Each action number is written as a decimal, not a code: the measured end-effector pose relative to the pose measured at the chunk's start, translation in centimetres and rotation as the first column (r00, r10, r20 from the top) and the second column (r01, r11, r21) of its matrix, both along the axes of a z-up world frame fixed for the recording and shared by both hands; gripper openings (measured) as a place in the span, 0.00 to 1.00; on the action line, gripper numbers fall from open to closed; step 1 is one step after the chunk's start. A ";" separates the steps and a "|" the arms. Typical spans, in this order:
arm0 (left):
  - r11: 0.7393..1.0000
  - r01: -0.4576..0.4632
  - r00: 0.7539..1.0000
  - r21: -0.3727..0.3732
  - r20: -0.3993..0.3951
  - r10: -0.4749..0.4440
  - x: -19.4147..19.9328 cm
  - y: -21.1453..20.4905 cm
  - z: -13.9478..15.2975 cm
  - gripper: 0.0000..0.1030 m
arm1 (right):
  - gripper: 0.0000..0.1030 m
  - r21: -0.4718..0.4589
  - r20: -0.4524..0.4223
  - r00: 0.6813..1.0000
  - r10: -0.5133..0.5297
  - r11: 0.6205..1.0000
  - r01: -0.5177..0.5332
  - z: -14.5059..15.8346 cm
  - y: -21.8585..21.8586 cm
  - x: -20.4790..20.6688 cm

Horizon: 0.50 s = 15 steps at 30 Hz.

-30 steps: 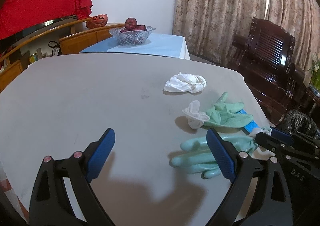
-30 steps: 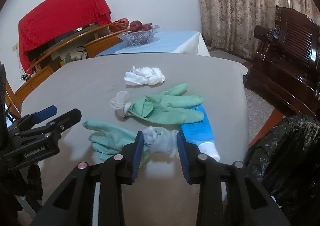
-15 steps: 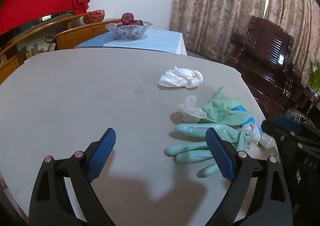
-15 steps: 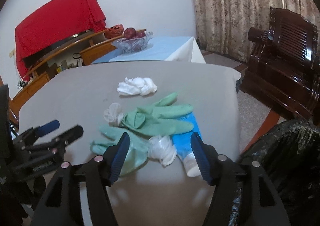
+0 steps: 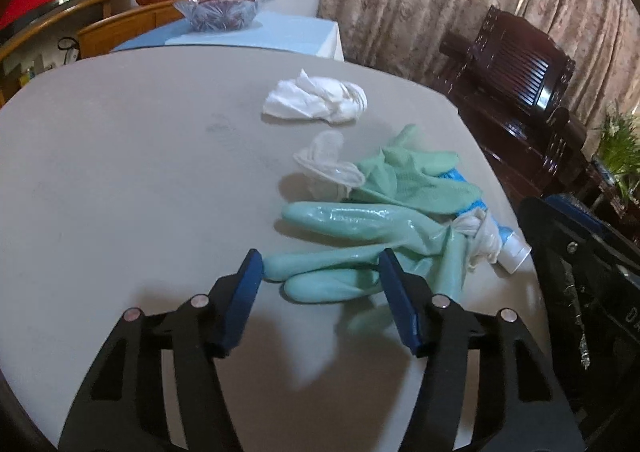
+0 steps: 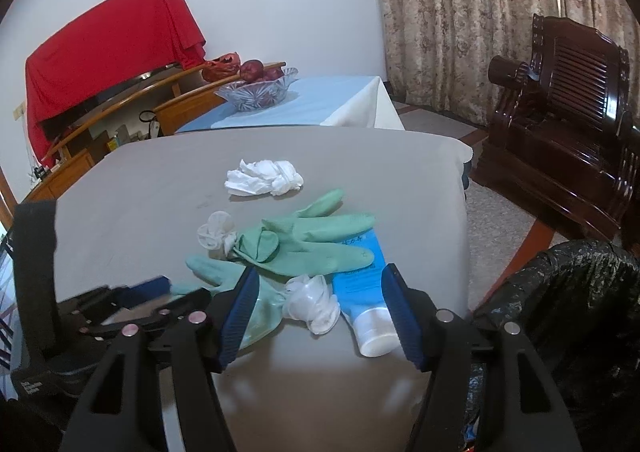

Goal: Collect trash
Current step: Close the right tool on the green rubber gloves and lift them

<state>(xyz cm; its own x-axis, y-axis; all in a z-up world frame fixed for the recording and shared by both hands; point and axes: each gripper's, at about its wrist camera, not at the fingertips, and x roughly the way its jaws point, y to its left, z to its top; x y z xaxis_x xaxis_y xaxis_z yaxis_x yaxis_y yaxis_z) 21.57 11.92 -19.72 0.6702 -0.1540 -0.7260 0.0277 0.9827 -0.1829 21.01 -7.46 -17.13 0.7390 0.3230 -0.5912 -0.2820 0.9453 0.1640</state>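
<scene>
On the grey table [image 5: 120, 172] a pale teal rubber glove [image 5: 360, 228] lies with its fingers between the blue pads of my left gripper [image 5: 320, 284]. The jaws are closing and I see no pad pressing on the glove. A darker green glove [image 5: 416, 180] lies across a blue tube [image 6: 364, 284]. My right gripper [image 6: 320, 304] is open over the teal glove's bunched white cuff [image 6: 312, 302] and the tube's cap end, holding nothing. A crumpled white tissue [image 6: 264, 182] and a small white wad [image 6: 218, 232] lie farther back.
A bin lined with a black bag [image 6: 568, 292] stands just off the table's right edge. Behind the grey table a glass fruit bowl [image 6: 256, 92] sits on a blue cloth. A dark wooden chair [image 6: 568, 92] is at the right.
The right gripper opened and let go of the teal glove's white cuff. The left gripper came forward and down over the glove's fingers, and its jaws narrowed.
</scene>
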 end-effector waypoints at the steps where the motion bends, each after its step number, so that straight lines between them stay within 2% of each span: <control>1: 1.000 0.001 1.000 0.002 -0.003 -0.001 0.0 -0.1 -0.1 0.48 | 0.61 0.000 0.000 1.000 0.001 1.000 -0.001 0.0 0.0 0.0; 3: 1.000 -0.002 1.000 -0.003 -0.009 0.002 0.1 -0.1 -0.2 0.15 | 0.61 0.001 0.000 1.000 -0.001 1.000 0.001 -0.1 0.0 0.0; 4: 1.000 -0.008 1.000 -0.004 -0.011 0.007 0.1 0.0 -0.2 0.12 | 0.61 0.001 -0.001 1.000 -0.002 1.000 0.002 -0.1 0.1 0.1; 8: 0.999 -0.029 0.999 0.026 0.027 0.028 -0.5 0.0 0.5 0.05 | 0.61 0.006 -0.002 1.000 -0.010 1.000 0.010 -0.2 0.2 0.4; 12: 0.998 -0.043 0.997 0.050 0.071 0.039 -1.3 1.0 1.6 0.05 | 0.61 0.018 0.002 1.000 -0.012 1.000 0.012 0.1 0.5 1.3; 15: 0.992 -0.107 0.991 0.067 0.091 0.101 -1.9 3.4 2.3 0.04 | 0.61 0.021 0.005 1.000 -0.001 1.000 0.001 0.2 1.2 2.0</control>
